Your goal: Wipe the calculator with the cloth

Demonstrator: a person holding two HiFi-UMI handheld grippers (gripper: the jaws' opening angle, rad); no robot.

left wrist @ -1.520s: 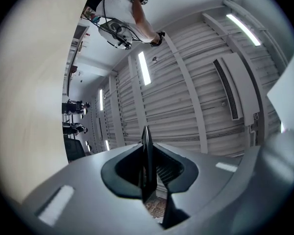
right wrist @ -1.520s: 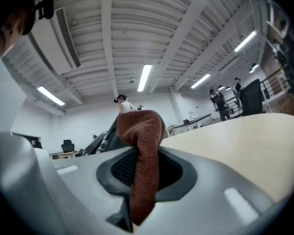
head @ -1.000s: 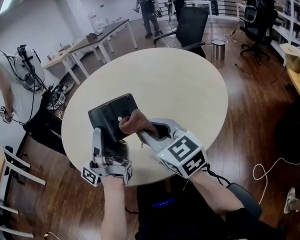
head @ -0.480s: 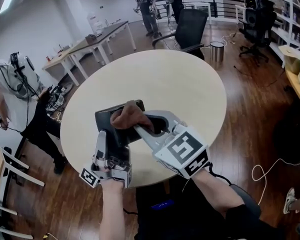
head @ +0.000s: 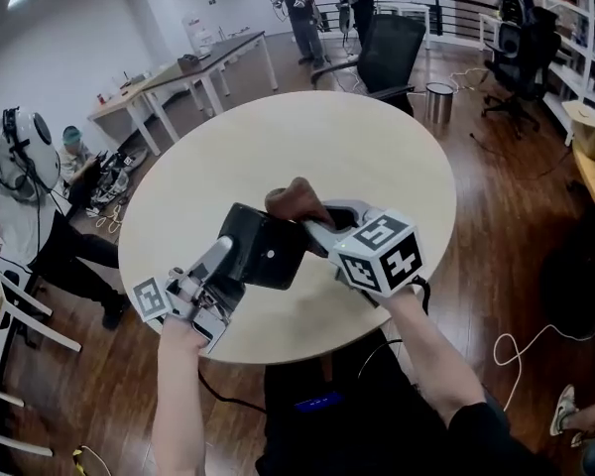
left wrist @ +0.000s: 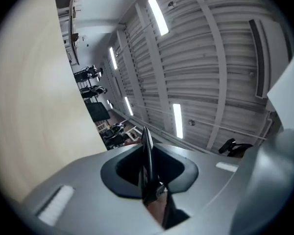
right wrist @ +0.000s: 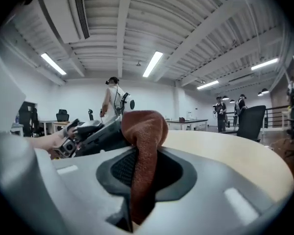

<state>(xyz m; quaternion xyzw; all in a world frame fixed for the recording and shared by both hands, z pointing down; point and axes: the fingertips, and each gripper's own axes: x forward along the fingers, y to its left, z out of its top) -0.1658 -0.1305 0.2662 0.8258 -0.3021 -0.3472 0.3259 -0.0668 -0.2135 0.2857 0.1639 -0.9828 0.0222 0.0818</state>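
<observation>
Here, calculator (head: 263, 251): one, dark, held up at a tilt over the near part of the round table (head: 407, 157), a plain face with one small pale dot turned to my head camera.
Left gripper (head: 226, 254): one, jaws narrow and clamped on the calculator's lower edge (from its own camera the body shows only as a thin dark blade (left wrist: 147, 153) between them).
Right gripper (head: 312, 218): one, jaws closed on the cloth (head: 296, 199), a single rust-brown wad touching the calculator's upper edge.
Risk, slip: I judge a pinch on one thin edge to be weak. A firm wipe could lever the calculator out, onto the table's near edge or past it to the floor.
Risk, cloth: only a fold (right wrist: 144, 146) is pinched, so dragging it hard across the face could pull it free.
Also counted: one black chair (head: 387, 53) at the table's far edge, and several people in the room, too small to count surely.
</observation>
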